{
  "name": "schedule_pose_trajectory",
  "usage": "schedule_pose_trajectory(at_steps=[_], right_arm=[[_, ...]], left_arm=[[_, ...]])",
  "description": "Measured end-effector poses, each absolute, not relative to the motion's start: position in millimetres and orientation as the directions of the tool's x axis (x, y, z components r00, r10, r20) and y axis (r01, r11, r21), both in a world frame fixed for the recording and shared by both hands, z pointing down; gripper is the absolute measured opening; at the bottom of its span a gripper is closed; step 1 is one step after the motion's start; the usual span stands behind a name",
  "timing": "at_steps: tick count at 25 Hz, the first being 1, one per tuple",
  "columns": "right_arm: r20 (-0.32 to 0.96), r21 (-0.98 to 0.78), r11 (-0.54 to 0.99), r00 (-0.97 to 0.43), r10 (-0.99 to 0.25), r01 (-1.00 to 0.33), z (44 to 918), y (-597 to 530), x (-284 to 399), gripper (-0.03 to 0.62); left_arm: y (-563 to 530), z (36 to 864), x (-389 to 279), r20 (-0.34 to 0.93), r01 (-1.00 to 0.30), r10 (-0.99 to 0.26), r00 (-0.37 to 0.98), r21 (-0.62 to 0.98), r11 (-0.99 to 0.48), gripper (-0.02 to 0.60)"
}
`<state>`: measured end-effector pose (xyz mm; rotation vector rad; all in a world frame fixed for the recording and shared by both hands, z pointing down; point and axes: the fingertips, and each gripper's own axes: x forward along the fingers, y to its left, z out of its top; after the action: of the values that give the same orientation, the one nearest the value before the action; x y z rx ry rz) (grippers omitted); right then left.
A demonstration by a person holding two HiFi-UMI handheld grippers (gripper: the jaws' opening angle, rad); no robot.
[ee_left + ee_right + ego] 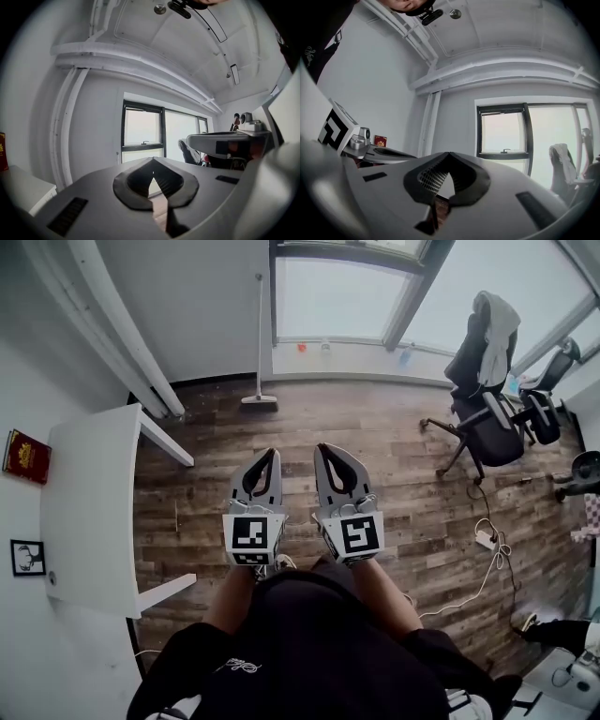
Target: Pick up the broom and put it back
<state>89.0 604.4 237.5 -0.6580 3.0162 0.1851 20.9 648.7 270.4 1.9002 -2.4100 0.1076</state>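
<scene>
Close in, the left gripper (271,454) and right gripper (322,448) sit side by side, each with its jaws pressed together on nothing. Well apart across the wooden floor (394,456), the broom (260,400) stands upright against the wall (206,306) (just beside the window (328,301)). By my reading, reaching, grasping and returning it all remain.

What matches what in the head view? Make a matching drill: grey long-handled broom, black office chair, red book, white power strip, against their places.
Things
1. grey long-handled broom
2. black office chair
3. red book
4. white power strip

Places
a. lying on the wood floor, lower right
b. upright against the far wall
c. left of the white table
d. upper right, white cloth over its back

Pairs: 1-b, 2-d, 3-c, 4-a
</scene>
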Motion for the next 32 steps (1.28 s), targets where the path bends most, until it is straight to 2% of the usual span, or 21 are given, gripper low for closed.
schedule_pose_trajectory(at_steps=[11, 18, 23, 27, 32], right_arm=[[-0.003, 0.061, 0.930, -0.932, -0.363, -0.363, 284.6, 557.3, 17.7, 0.020], [-0.008, 0.062, 0.941, -0.943, -0.333, -0.333, 290.7, 469.9, -63.3, 0.021], [0.015, -0.031, 0.935, -0.935, -0.354, -0.354, 301.2, 394.4, -95.2, 0.021], [0.019, -0.067, 0.923, -0.925, -0.379, -0.379, 315.9, 347.1, -103.1, 0.021], [0.028, -0.088, 0.905, -0.909, -0.415, -0.416, 330.0, 298.8, -102.8, 0.021]], left_arm=[[616.4, 316.6, -41.9, 0.177, -0.958, -0.942, -0.286, -0.023, 0.287, 0.000], [522.1, 314.2, -104.9, 0.254, -0.947, -0.921, -0.295, -0.208, 0.246, 0.000], [444.7, 330.6, -133.8, 0.328, -0.966, -0.911, -0.249, -0.148, 0.211, 0.000], [382.8, 340.9, -143.7, 0.326, -0.982, -0.926, -0.190, -0.072, 0.176, 0.001], [335.6, 363.4, -155.0, 0.390, -0.983, -0.902, -0.182, -0.094, 0.158, 0.002]])
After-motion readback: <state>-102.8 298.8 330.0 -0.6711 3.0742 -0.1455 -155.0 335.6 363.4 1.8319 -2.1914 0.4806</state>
